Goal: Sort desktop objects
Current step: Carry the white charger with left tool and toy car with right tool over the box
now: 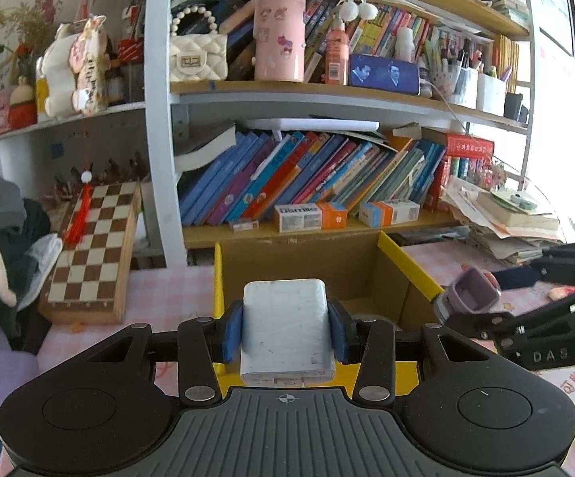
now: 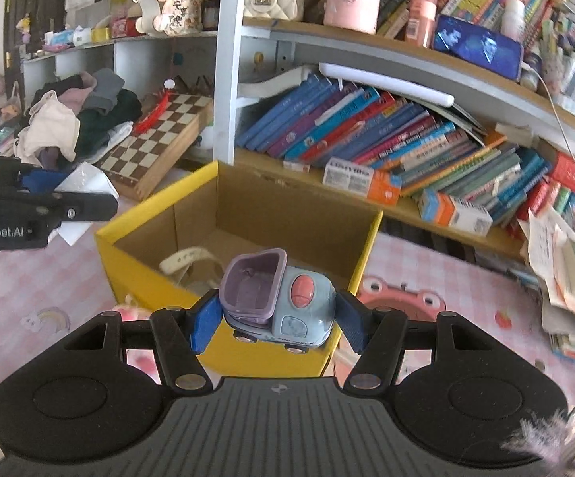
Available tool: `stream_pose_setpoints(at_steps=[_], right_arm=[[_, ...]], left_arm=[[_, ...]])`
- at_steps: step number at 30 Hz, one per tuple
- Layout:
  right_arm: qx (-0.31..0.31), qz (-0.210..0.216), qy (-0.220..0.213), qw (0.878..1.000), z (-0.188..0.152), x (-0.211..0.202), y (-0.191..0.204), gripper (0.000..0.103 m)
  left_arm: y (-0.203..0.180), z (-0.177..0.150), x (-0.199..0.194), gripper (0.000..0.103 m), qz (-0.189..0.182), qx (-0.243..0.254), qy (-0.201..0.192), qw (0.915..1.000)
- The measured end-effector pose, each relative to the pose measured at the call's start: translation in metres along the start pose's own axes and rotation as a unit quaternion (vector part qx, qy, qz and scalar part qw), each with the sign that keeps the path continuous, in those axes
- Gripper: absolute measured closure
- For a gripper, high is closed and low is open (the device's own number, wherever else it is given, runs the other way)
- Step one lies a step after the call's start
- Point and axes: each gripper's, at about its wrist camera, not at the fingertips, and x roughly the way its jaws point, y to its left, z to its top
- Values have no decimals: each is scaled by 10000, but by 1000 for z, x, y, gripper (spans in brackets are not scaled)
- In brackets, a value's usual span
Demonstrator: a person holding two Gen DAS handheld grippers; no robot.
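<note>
Black, with blue pads, the left gripper (image 1: 286,328) is squeezed tight on a white plastic block with round corners (image 1: 286,330), maybe a charger. Both pads press on its two sides, and the block sticks up between them, held in the air.

Just ahead of and below that gripper is a big yellow cardboard box (image 1: 402,256) with its top open and brown walls inside. It sits on a pink checked tablecloth (image 1: 160,290). Past the box stands a tall shelf (image 1: 327,91) full of leaning books (image 1: 307,175). Off to the left of the gripper, a wooden chess board (image 1: 92,250) leans by a pile of clothes (image 1: 5,230).

Over on the right, the right gripper (image 2: 277,310) holds a little blue and purple toy truck (image 2: 279,298) between its blue pads, tipped on its side, above the near rim of the same box (image 2: 140,266). A white strap (image 2: 186,260) lies in the bottom of the box, ahead of the truck.
</note>
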Motion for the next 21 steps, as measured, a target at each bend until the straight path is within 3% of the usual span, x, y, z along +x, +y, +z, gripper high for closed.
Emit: stream_pose_setpoints(at_steps=[10, 21], right_arm=[[-408, 204, -124, 9989, 28, 37, -19, 43], [-1185, 530, 180, 9914, 42, 94, -24, 43]], left_arm=[[-8, 18, 34, 61, 63, 286, 135, 9995], [-14, 31, 85, 61, 42, 534, 463, 9975]])
